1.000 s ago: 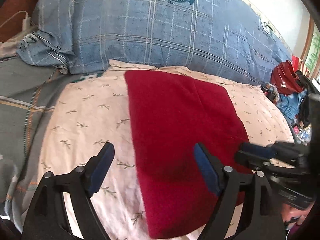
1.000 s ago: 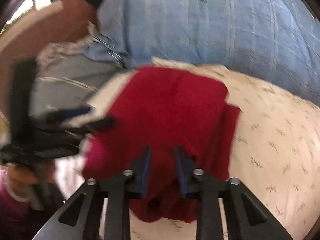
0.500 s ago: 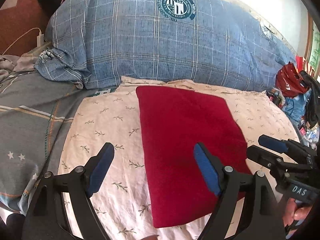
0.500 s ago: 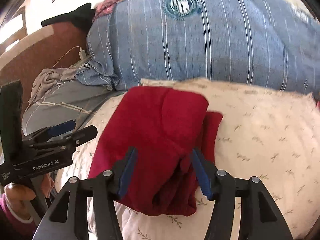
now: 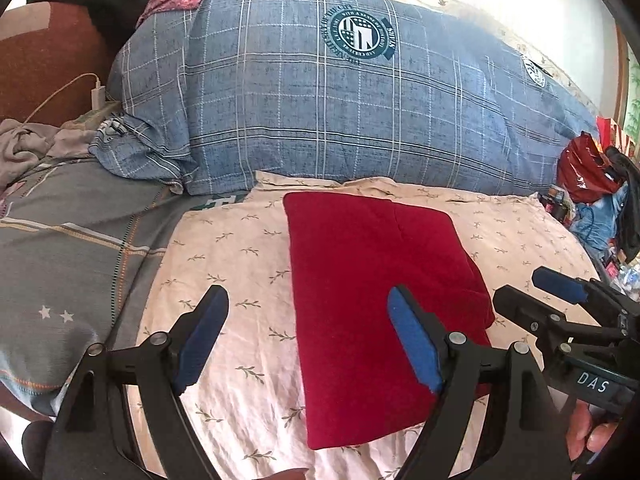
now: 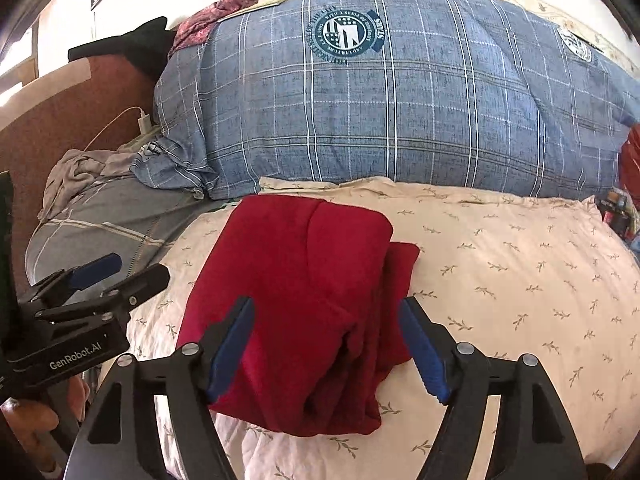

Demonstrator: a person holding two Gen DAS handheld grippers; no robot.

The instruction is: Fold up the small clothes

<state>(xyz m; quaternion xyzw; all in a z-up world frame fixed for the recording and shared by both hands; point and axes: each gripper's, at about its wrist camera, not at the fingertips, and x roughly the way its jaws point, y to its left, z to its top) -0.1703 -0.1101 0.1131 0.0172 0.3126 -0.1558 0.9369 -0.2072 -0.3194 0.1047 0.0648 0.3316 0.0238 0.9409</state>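
Red garment (image 5: pixel 372 300) folded, frame centre on cream sheet (image 5: pixel 224 264). Left gripper (image 5: pixel 306 340) and right gripper (image 6: pixel 326 346) both jaws wide, empty. Likely next: tuck loose flap at right edge; pinch low.

bare cream sheet (image 6: pixel 520 280) lies right of the red garment (image 6: pixel 296 300); the blue plaid pillow (image 6: pixel 400 112) blocks behind it.

We've opened the right gripper (image 6: pixel 326 344) wide; it was pinched on the red garment (image 6: pixel 296 292). Both our grippers backed off from the garment toward its near edge.
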